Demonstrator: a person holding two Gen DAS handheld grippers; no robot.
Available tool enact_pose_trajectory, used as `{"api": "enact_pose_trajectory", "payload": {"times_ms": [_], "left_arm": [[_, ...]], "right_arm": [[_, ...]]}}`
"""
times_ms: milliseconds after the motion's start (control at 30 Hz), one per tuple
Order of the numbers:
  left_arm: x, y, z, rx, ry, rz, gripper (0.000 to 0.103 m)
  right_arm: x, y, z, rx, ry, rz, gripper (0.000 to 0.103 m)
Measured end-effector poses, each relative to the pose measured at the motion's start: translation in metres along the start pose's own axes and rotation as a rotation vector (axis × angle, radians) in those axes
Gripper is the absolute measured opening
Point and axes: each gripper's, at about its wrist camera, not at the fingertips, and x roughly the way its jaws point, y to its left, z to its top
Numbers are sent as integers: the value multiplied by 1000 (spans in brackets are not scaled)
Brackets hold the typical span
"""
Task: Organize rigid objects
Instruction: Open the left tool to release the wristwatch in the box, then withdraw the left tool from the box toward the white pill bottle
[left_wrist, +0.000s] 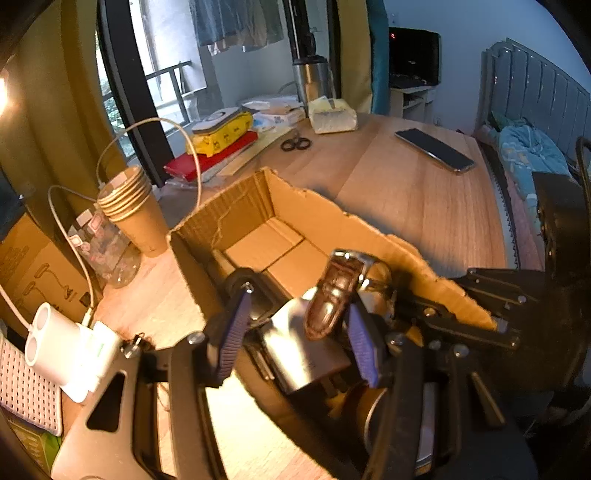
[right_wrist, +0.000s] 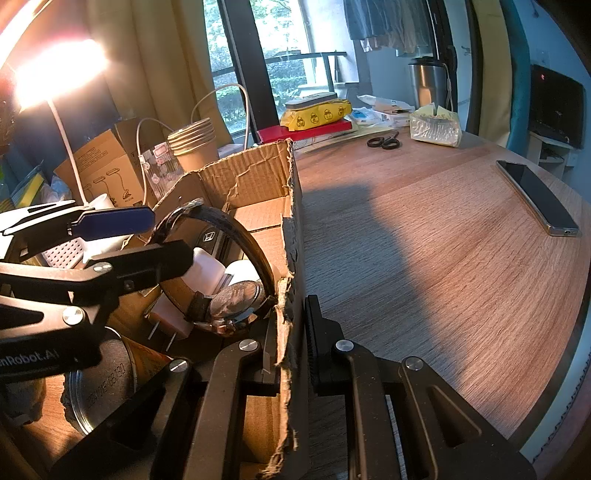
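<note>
wooden tabletop (right_wrist: 424, 258) carries everything i'm working with, and most of it to the right is bare apart from a smartphone (right_wrist: 537, 199) lying flat, well apart from the rest. next in size is the torn cardboard box (left_wrist: 258, 221), open at the top with ragged walls, which i take to be the collecting bin for the loose hard items. my right gripper (right_wrist: 291, 373) is closed down narrow on the box's near wall, one finger inside and one outside, and i judge that pinch is there to keep the light box from sliding while the other hand loads it. my left gripper (left_wrist: 295, 332) reaches in over the box with its blue pads (left_wrist: 232, 332) at a middling width; the wristwatch (right_wrist: 236, 302) with its dark leather strap (left_wrist: 332, 295) sits between them, but i cannot tell whether the pads are pressing on it or it is already resting on the things below. from the right view the watch case lies low against the inner side of that same wall, strap arching up over it. under and beside it the box already holds a metal can (right_wrist: 99, 380), a pale charger plug (right_wrist: 173, 317) with its prongs showing, and a shiny metal block (left_wrist: 299, 350) i can't name. outside the box, to its left, stand a stack of paper cups (left_wrist: 129, 206) and a white adapter (left_wrist: 62, 343) on its cable. farther back lie black scissors (right_wrist: 384, 142), untouched.
</note>
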Motion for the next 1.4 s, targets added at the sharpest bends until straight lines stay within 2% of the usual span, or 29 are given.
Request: {"api": "enact_pose_trajectory", "payload": {"times_ms": [133, 300, 567, 967, 1133, 1400], "left_arm": [[-1, 5, -1, -20, -2, 6, 54], [-12, 0, -3, 15, -18, -2, 54], [-31, 17, -5, -21, -46, 18, 55], [-65, 48, -40, -86, -60, 78, 56], [-71, 63, -46, -121, -80, 119, 66], [-68, 78, -57, -164, -68, 158, 68]], "right_arm": [[-1, 0, 0, 0, 0, 0, 13], [-2, 0, 0, 0, 0, 1, 13], [-3, 0, 0, 0, 1, 1, 13], [-3, 0, 0, 0, 1, 0, 13], [-3, 0, 0, 0, 1, 1, 13], [-3, 0, 0, 0, 1, 1, 13]]}}
